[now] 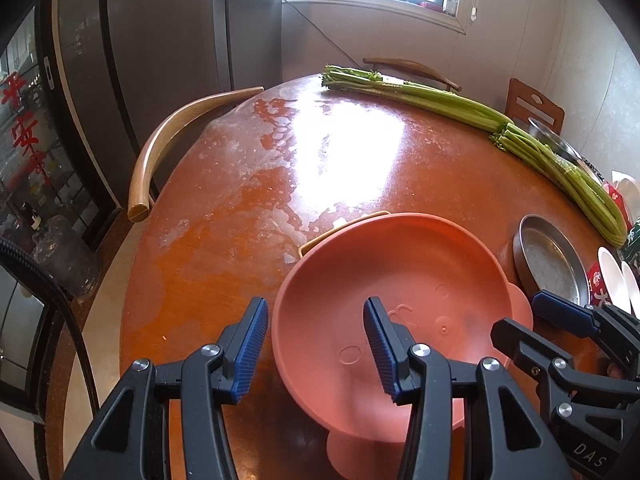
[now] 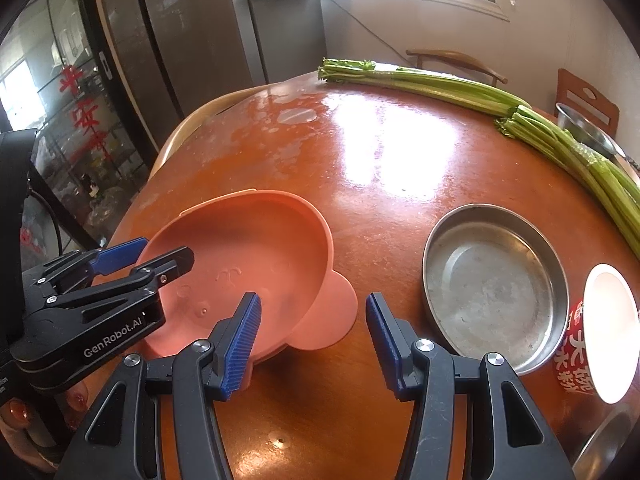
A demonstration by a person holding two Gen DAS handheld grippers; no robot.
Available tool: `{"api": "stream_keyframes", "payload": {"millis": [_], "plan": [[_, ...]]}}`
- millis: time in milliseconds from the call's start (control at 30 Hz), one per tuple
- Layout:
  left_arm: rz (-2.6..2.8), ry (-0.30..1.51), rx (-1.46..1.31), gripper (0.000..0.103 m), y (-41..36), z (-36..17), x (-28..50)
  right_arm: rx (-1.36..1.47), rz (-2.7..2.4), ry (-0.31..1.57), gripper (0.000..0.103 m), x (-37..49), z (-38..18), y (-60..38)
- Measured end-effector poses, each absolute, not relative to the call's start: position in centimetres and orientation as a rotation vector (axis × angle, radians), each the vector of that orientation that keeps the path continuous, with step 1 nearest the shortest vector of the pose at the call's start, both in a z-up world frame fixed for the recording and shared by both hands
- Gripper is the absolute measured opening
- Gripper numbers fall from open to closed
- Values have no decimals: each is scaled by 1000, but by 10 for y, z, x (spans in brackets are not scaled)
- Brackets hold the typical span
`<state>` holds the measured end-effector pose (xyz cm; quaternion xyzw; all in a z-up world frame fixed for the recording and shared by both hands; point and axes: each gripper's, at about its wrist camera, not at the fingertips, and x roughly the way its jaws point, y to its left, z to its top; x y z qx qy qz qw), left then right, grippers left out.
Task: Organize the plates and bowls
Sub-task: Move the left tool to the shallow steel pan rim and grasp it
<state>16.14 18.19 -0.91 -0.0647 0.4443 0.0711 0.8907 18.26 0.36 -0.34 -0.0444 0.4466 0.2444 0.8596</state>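
Note:
A pink bowl with round ears (image 1: pixel 404 288) (image 2: pixel 256 256) sits on the red-brown round table (image 1: pixel 280 168), on top of a yellowish dish whose rim shows behind it (image 1: pixel 340 226). My left gripper (image 1: pixel 316 348) is open, its jaws on either side of the bowl's left rim; it also shows in the right wrist view (image 2: pixel 152 258). My right gripper (image 2: pixel 312 340) is open around the bowl's right ear (image 2: pixel 332 320); it also shows in the left wrist view (image 1: pixel 532 316). A round metal plate (image 2: pixel 496 284) (image 1: pixel 552 260) lies to the right.
Long celery stalks (image 1: pixel 460 108) (image 2: pixel 480 92) lie across the table's far side. A white-and-red bowl (image 2: pixel 604 340) and a steel bowl (image 2: pixel 588 132) stand at the right edge. Wooden chairs (image 1: pixel 176 140) surround the table; a fridge stands behind on the left.

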Motion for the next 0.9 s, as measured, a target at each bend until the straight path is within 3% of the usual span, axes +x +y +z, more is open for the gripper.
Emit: {"api": "stream_keyframes", "payload": {"millis": [900], "plan": [[0, 876, 2, 50, 89, 38, 168, 154, 347, 977, 57, 160, 5, -113]]}}
